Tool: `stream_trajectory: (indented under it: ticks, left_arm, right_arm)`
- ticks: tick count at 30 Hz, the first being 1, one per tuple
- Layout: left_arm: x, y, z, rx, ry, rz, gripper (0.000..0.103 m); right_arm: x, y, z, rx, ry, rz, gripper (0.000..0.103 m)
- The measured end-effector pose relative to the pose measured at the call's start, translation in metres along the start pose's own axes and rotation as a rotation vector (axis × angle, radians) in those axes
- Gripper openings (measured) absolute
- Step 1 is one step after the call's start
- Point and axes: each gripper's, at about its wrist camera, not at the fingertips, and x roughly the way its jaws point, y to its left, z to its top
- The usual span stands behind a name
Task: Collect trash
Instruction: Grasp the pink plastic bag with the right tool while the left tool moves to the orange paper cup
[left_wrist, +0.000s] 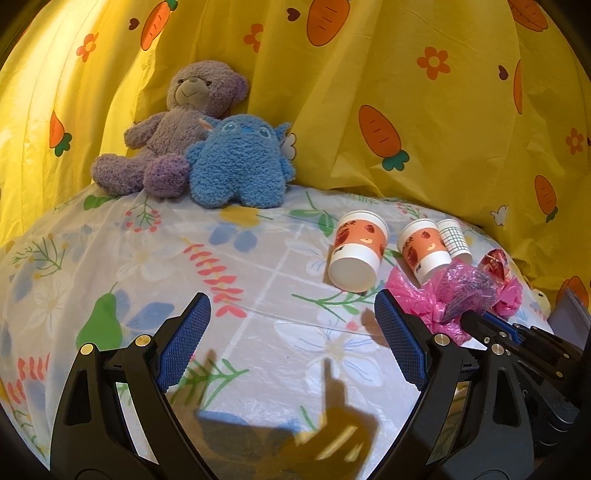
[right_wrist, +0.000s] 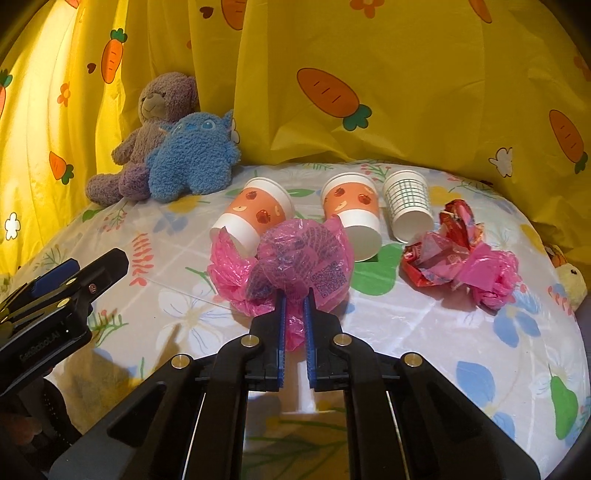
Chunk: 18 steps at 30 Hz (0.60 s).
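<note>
Carrot-print yellow curtain (right_wrist: 424, 110) backs the flowered tabletop (right_wrist: 461, 350) as you gather litter.
Your right tool (right_wrist: 294, 295) pinches the pink plastic bag (right_wrist: 306, 254) near the tipped cups (right_wrist: 255, 218), ready for lifting; your left tool (left_wrist: 291, 332) waits wide open, empty.

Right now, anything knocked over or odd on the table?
Yes. All three paper cups lie tipped on their sides: two apple-print cups and a green-grid cup. No spill visible. Crumpled red wrapper lies beside them.
</note>
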Motion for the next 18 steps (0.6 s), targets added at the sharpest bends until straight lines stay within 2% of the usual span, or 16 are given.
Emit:
stream_trajectory:
  ticks: [8,18]
  left_arm:
    - [0.03,-0.028,0.018,0.051,0.056,-0.158,0.089]
    - [0.088,-0.045,0.031,0.073,0.127,-0.169,0.089]
  right_arm:
    - [-0.038,-0.047,-0.01,0.088,-0.063,-0.043,0.01]
    - [-0.056,-0.088,-0.021,0.149,-0.088,-0.077,0.01]
